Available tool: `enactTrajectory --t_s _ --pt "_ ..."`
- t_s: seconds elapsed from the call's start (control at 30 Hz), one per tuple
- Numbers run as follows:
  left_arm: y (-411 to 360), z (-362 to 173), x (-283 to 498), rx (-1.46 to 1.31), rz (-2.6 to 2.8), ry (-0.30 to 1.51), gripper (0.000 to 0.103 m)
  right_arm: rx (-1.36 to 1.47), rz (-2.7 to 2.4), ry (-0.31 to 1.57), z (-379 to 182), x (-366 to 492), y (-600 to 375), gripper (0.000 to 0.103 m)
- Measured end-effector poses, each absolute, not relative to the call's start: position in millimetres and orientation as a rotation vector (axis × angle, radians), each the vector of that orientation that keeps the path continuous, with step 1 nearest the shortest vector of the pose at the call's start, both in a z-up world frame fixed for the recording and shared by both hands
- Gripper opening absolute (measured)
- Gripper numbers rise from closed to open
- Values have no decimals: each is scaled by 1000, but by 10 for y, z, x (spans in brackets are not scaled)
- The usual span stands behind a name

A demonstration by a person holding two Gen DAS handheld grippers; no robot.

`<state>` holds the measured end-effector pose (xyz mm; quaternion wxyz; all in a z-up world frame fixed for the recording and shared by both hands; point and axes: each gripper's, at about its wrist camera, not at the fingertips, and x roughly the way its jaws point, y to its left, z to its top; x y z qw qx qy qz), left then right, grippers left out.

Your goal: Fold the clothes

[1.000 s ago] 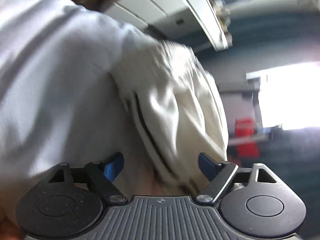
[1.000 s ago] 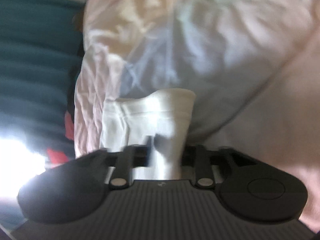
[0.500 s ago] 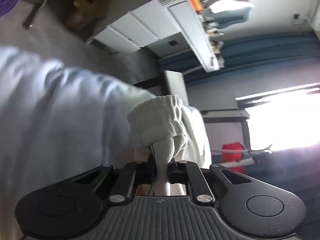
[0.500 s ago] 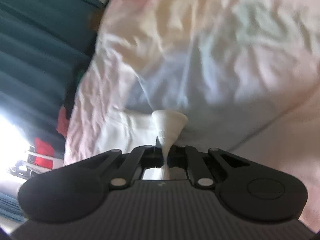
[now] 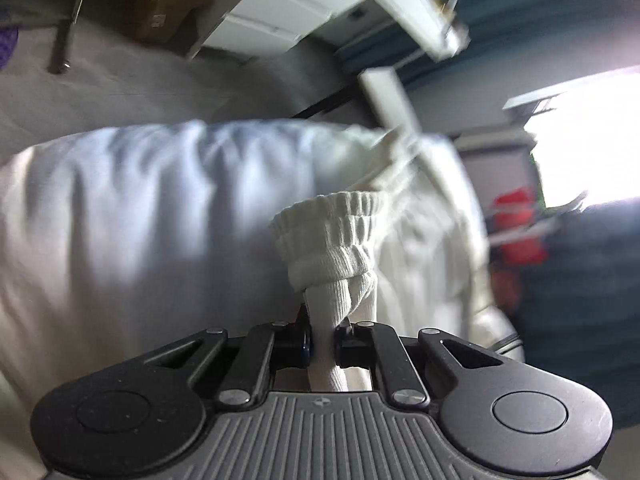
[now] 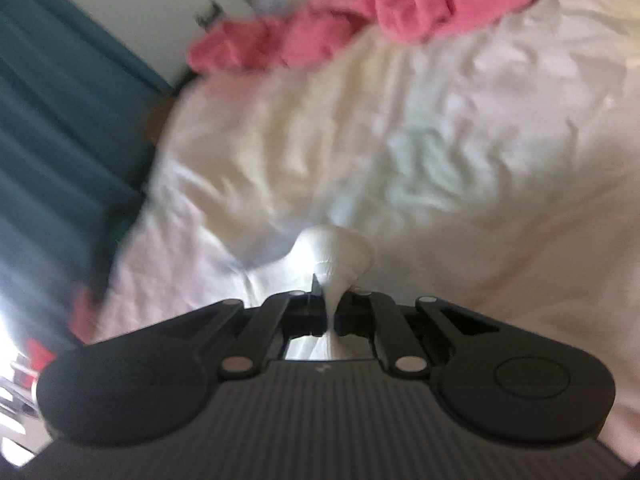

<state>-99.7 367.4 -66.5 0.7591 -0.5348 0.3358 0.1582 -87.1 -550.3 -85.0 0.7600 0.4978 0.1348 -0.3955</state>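
The white knitted garment with a ribbed elastic cuff [image 5: 332,236] looked light, soft and limp, likely to sag wherever unsupported, so its cuff and hem edges seemed the sensible places to pinch. The left gripper [image 5: 322,338] was clamped on that bunched cuff, pointing level towards the room with the garment draped ahead. The right gripper [image 6: 330,316] was angled down over the rumpled pale bedsheet [image 6: 460,152], pinching a twisted edge of white cloth [image 6: 334,256], apparently the same garment.

White garment [image 5: 160,216] bunched, draped; ribbed knit cuff [image 5: 336,240] gathered, another edge [image 6: 336,252] pinched into cone.
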Motion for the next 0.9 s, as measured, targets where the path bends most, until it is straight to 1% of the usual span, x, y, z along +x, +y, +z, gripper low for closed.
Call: enactTrajectory --t_s 0.07,0.1,0.17,0.2,0.23,0.27,0.3,0.33,0.4,0.43,0.47,0.53,0.57,0.6,0.67,0.73,0.77,0.9 --pt "3748 -744 -967 -1129 328 802 12 1088 -892 331 -898 -882 -5525 7" --pt "3773 -760 -955 -1131 312 814 13 1089 -907 350 -921 -888 -5536 9" --pt "3770 -654 -933 -1071 278 837 20 1093 -938 388 -969 -899 -5559 9" --pt "3754 -583 -936 -1029 275 847 22 1094 -953 407 -993 -905 -5570 13" --pt "3722 -512 -979 -997 273 849 33 1095 -968 426 -1016 -910 -5581 20" --pt "3721 -449 -1001 -978 275 856 47 1097 -983 445 -1040 -916 -5592 24" --pt "3703 -359 -1041 -962 273 848 54 1079 -962 446 -1029 -886 -5588 28" --pt "3683 -266 -1083 -946 270 839 63 1057 -933 443 -1010 -847 -5581 29" --pt "3571 -68 -1118 -860 271 799 70 1014 -874 436 -972 -771 -5567 29" --pt "3489 23 -1127 -803 276 780 77 992 -845 433 -953 -733 -5560 33" --pt "3353 128 -1069 -745 270 758 78 970 -816 429 -934 -694 -5553 40" --pt "3071 341 -939 -628 254 711 81 926 -757 422 -896 -618 -5539 72" --pt "2930 447 -875 -569 246 688 83 904 -728 418 -877 -580 -5532 77" --pt "2761 525 -838 -527 218 664 85 882 -699 415 -858 -542 -5525 78" --pt "2390 604 -739 -480 152 641 92 837 -642 407 -820 -465 -5511 78" --pt "2001 647 -611 -445 84 630 98 793 -584 399 -782 -389 -5497 78" --pt "1790 652 -533 -426 45 628 98 771 -555 395 -763 -350 -5490 77" --pt "967 521 -190 -336 -77 630 100 624 -419 488 -869 -26 -5444 76"
